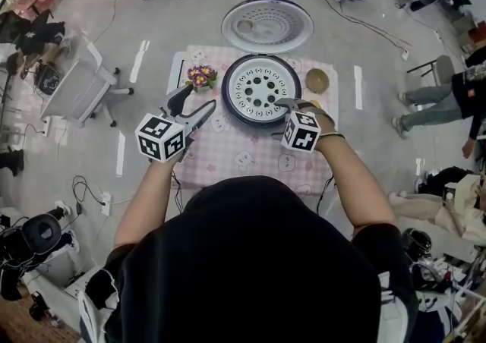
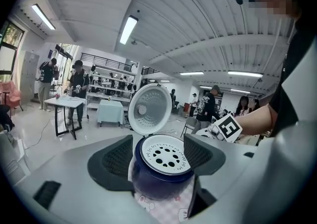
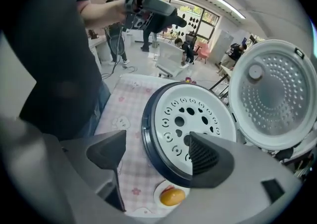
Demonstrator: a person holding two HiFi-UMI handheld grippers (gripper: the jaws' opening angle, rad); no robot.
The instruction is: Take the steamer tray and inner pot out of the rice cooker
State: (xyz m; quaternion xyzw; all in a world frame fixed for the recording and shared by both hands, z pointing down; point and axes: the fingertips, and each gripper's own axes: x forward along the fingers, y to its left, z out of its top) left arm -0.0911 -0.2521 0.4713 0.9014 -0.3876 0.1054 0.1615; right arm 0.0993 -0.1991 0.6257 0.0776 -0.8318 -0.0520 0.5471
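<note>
The white, perforated tray [image 1: 257, 88] is seated in the open cooker [image 1: 226, 99], level with the dark blue rim. The cooker is set toward the far edge of a table [image 1: 228, 158] that is covered with a pink checked cloth. The lid [image 1: 267, 25] is swung fully back at the cooker's 12 o'clock, with its dimpled inner face turned up.

The right gripper [image 1: 291, 105] is held at the cooker's 4 o'clock with its jaws spread apart. In the right gripper view one jaw is seen over the edge of the tray and the other over the cloth, so that the cooker's rim lies between them. Contact with the rim cannot be made out, and nothing is clamped.

The left gripper [image 1: 196, 106] is held at the cooker's 8 o'clock, just beside the rim. Its jaws are likewise spread, and nothing is gripped. In the left gripper view the cooker and tray are framed in the gap ahead.

A small pot of flowers [image 1: 201, 76] is placed on the cloth at the cooker's 9 o'clock, and a small dish [image 1: 317, 80] at its 3 o'clock.

Off the table, a white chair [image 1: 83, 91] is seen at 9 o'clock. A standing person [image 1: 448, 99] is seen at 3 o'clock, well apart from the table.
</note>
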